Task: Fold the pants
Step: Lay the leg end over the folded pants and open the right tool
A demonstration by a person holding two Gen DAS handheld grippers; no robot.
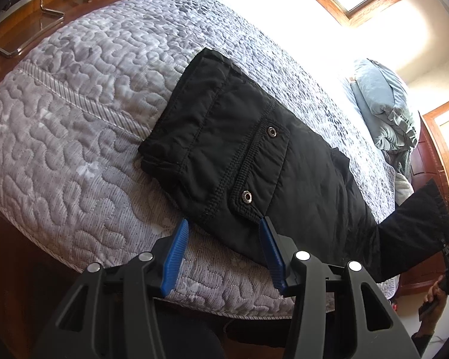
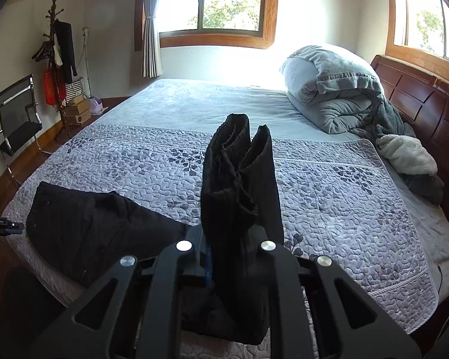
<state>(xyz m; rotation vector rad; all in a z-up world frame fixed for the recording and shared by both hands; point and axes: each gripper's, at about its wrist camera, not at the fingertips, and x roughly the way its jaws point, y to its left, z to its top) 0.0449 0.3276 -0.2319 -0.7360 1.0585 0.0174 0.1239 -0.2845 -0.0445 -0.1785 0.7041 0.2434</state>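
Gripping a bunched pair of cuffs, right gripper (image 2: 233, 239) clamped tight on the leg ends (image 2: 239, 179) of one pair of black pants (image 1: 239, 161), the two cuff openings standing upright above the fingers. Spread wide apart with nothing between them, two blue fingertips (image 1: 176, 257) of the left gripper (image 1: 224, 251), the right-hand tip just touching the near edge of the waist end by a flap pocket. Counted on that flap: two metal snap buttons (image 1: 271, 132), one above the other. Pants body lying flat on the quilted bedspread (image 1: 74, 125) close to the near edge of the bed, waistband end toward the foot, legs rising off the cover toward the right gripper. Counted further out from the right wrist view: two windows (image 2: 218, 3), one rolled grey comforter (image 2: 332, 89) near the dark wooden headboard (image 2: 413, 95), one pale fleece blanket (image 2: 410, 155) beside it, one mesh chair (image 2: 18, 113), one coat stand (image 2: 57, 48) with hanging clothes, stacked cardboard boxes (image 2: 77, 110) at its foot. Writing on the boxes too small to read. Broad bare stretch of bedspread beyond the pants up to the comforter; wooden floor showing past the bed's foot edge.
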